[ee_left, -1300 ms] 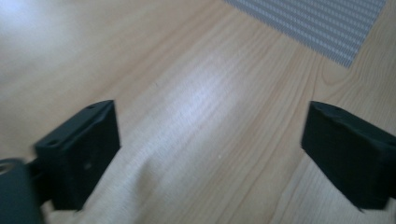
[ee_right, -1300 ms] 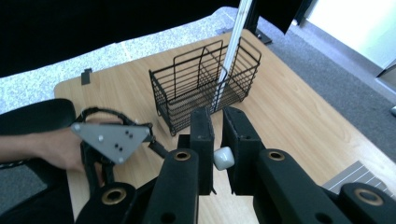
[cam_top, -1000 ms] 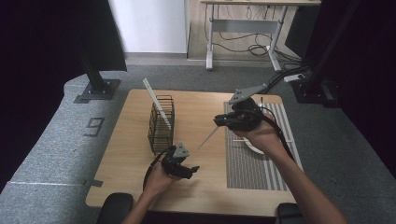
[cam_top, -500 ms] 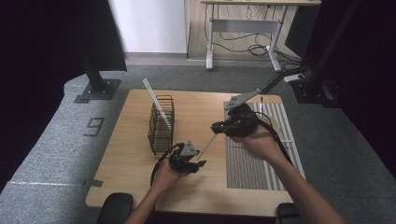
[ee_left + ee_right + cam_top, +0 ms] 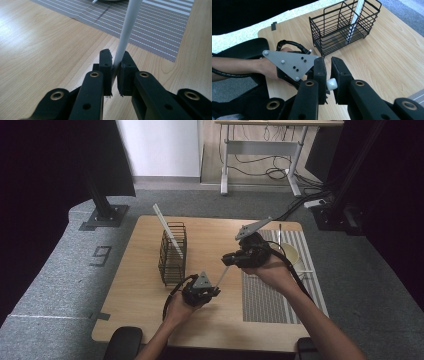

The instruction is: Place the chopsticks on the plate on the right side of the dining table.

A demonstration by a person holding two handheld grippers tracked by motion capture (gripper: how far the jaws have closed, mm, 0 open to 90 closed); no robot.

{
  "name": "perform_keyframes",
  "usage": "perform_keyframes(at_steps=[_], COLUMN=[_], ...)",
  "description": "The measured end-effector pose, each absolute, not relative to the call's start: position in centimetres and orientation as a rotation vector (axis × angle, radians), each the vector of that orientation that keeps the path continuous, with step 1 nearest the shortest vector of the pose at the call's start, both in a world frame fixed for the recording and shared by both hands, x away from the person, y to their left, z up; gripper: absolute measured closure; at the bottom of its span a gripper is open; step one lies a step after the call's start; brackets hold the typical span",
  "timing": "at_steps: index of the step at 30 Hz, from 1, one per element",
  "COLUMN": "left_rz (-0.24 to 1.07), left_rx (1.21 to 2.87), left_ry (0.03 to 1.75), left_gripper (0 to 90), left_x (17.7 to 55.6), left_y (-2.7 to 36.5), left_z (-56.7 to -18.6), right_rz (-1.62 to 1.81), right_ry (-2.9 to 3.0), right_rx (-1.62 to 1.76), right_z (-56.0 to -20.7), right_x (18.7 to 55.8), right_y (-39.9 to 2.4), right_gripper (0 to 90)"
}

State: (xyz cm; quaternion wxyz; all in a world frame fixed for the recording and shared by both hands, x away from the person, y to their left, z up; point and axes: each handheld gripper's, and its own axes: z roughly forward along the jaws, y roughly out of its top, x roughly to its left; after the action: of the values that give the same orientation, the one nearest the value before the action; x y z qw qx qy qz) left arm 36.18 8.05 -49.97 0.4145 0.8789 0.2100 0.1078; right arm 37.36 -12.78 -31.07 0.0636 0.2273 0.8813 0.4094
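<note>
A white stick (image 5: 222,275) slants between my two grippers over the wooden table (image 5: 140,295). My right gripper (image 5: 228,260) is shut on its upper end; the round white tip (image 5: 332,84) sits between the jaws in the right gripper view. My left gripper (image 5: 215,291) has just been closing its jaws, and they now clamp the stick's lower end (image 5: 127,30), as its own view (image 5: 115,62) shows. The left gripper's grey plate (image 5: 289,62) and the hand behind it show in the right gripper view. A second white stick (image 5: 167,230) leans in the black wire basket (image 5: 172,254).
A grey striped placemat (image 5: 275,295) covers the table's right side, with a pale bowl (image 5: 292,255) at its far end. The wire basket (image 5: 342,27) stands left of centre. Grey carpet and dark stand bases surround the table.
The left gripper shifted right to the stick's lower end and its jaws closed on it. The right hand, still holding the stick, came slightly lower and toward the left hand.
</note>
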Motion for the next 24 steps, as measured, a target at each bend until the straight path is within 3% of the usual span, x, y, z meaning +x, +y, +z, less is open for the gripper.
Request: perform_keyframes(at_steps=[8,17,20,24], left_rz=[0.279,0.267,0.258,0.253], left_rx=[2.230,2.218,2.218,2.224], left_ry=[0.476,0.489,0.500,0.502], left_gripper=[86.0,86.1,86.1,86.2], left_x=[35.7,35.6,35.6,35.7], left_y=[7.5,7.8,7.9,8.1], left_z=[-50.2,-50.0,-49.9,-49.9], right_rz=[1.196,1.020,0.984,0.999], right_ry=[2.623,2.480,2.444,2.411], right_rx=[0.675,0.636,0.649,0.699], right_z=[-31.3,-32.8,-33.6,-34.5], right_x=[37.4,37.1,37.3,37.8], right_y=[-12.3,-11.0,-10.9,-11.7], right_gripper=[78.6,38.7,30.7,27.0])
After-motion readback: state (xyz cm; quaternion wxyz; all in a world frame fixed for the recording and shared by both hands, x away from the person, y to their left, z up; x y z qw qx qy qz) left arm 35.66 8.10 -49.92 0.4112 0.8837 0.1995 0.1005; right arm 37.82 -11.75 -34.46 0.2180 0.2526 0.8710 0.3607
